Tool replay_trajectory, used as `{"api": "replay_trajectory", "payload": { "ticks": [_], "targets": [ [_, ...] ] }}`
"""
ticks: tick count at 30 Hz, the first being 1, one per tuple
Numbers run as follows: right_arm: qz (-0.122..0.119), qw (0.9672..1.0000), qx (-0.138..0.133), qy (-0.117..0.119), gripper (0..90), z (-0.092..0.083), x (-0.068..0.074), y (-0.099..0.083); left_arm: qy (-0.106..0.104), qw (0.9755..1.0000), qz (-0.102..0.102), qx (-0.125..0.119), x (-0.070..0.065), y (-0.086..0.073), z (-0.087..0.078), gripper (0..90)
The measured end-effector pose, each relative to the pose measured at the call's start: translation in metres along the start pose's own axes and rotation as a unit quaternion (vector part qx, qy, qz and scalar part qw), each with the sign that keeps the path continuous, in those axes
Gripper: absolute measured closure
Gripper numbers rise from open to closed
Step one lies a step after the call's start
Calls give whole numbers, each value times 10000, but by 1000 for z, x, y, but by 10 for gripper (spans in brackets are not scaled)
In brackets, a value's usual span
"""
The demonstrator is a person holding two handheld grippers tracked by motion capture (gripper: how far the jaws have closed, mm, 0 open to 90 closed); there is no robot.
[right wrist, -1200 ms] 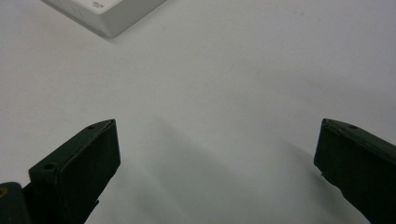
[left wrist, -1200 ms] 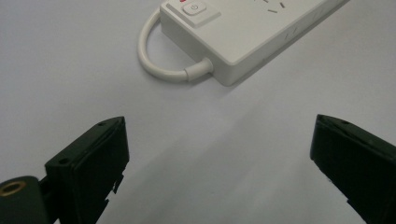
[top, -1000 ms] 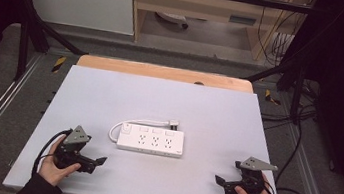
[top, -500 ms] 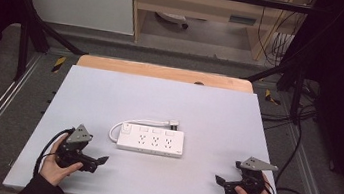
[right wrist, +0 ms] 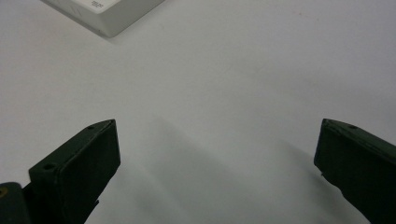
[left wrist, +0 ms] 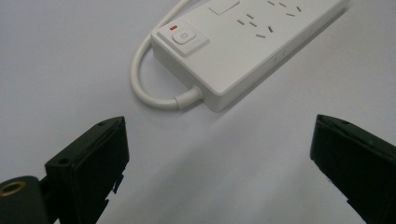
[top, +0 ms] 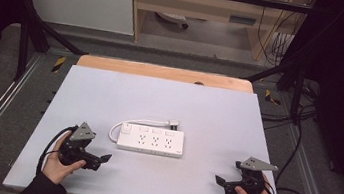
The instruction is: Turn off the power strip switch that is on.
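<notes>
**Power strip mid-table, both grippers open and empty**

I see the white power strip (top: 151, 140) lying flat near the middle of the pale table (top: 209, 107), its short white cord (top: 144, 122) looping from the left end round behind it to a plug (top: 174, 124) just beside its far edge. In the left gripper view, the strip's power button (left wrist: 183, 36) sits at the cord end. My left gripper (top: 104, 159) is near the strip's left end, jaws spread wide, holding nothing. My right gripper (top: 220, 181) is well apart from the strip at the table's near right, jaws likewise wide and empty.
</notes>
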State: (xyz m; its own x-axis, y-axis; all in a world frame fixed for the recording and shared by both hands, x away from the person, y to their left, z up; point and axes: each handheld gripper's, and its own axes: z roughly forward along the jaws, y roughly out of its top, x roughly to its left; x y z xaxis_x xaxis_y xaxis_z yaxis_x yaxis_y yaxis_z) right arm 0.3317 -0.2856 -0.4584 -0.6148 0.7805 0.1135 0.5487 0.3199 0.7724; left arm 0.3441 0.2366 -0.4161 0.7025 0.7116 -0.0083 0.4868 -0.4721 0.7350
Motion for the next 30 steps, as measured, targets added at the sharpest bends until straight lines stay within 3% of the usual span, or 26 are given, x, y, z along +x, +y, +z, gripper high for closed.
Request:
{"api": "replay_trajectory", "payload": {
  "ticks": [30],
  "targets": [
    [-2, 10000, 14, 11, 9, 0, 0, 0, -10, 10000, 49, -7, -4, 22, 11, 43]
  ]
}}
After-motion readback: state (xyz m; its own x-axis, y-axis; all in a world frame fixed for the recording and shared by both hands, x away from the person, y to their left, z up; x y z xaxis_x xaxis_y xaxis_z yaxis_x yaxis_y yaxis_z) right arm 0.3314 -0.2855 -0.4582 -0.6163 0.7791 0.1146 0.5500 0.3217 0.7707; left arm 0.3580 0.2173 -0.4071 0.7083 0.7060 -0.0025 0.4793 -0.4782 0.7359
